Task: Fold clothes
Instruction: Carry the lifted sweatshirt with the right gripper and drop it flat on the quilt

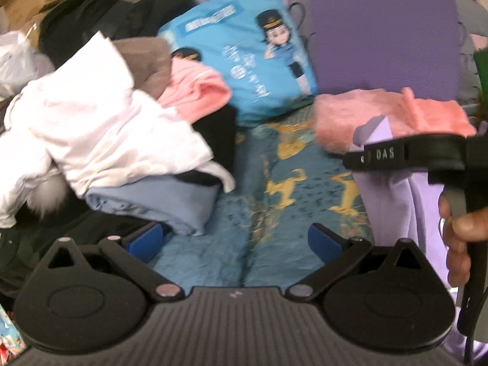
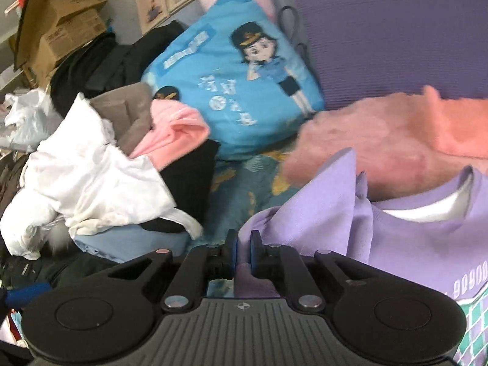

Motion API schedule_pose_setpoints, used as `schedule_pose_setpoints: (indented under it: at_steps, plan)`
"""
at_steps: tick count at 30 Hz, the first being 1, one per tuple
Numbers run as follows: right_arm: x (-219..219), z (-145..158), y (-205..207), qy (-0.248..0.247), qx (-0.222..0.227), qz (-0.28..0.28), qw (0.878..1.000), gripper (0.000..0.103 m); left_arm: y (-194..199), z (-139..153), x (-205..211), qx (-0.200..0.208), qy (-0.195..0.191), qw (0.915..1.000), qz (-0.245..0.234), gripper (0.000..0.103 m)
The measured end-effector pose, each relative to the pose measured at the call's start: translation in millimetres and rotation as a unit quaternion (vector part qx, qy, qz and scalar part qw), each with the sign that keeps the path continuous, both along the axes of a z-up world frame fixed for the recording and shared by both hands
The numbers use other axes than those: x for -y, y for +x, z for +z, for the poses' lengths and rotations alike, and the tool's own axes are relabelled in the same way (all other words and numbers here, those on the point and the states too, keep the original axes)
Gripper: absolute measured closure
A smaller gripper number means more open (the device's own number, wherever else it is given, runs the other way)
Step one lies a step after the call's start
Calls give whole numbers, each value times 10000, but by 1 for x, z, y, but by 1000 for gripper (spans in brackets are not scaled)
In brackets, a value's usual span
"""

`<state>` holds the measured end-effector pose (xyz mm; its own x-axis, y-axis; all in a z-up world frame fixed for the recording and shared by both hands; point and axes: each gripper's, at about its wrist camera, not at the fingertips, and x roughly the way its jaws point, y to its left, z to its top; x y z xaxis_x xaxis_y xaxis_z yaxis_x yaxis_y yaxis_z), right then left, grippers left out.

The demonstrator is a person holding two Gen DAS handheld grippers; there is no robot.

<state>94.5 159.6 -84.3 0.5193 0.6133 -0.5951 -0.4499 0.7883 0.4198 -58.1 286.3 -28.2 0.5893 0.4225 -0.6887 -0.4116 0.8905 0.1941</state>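
A lilac sweatshirt (image 2: 405, 231) with a white inner collar lies at the right on the blue patterned bedspread (image 1: 262, 213). My right gripper (image 2: 243, 244) is shut on a fold of the lilac sweatshirt at its left edge. In the left wrist view the sweatshirt (image 1: 396, 201) hangs at the right below the right gripper's body. My left gripper (image 1: 235, 241) is open and empty, low over the bedspread, left of the sweatshirt. A fuzzy salmon-pink garment (image 2: 381, 140) lies behind the sweatshirt.
A pile of clothes sits at the left: white (image 1: 100, 128), pink (image 1: 195, 91), brown, black and a folded blue piece (image 1: 164, 204). A blue cartoon-print pillow (image 2: 238, 82) and a purple mat (image 1: 384, 33) stand behind. Cardboard boxes (image 2: 58, 24) are at far left.
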Motion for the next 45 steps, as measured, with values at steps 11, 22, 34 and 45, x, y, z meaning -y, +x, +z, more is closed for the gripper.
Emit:
schedule_pose_setpoints:
  at_steps: [11, 22, 34, 45]
  plan:
    - [-36, -79, 14, -484, -842, 719, 9927, 64, 7, -11, 20, -193, -171, 9995, -192, 0]
    - [150, -24, -50, -2180, 670, 53, 9736, 39, 18, -26, 84, -390, -373, 9970, -548, 0]
    - [239, -72, -141, -2975, 1183, 181, 9472, 30, 25, -41, 160, -686, -259, 9898, -1225, 0]
    - [211, -106, -144, -3505, 1361, 245, 9263, 40, 25, -38, 170, -772, -169, 9879, -1336, 0]
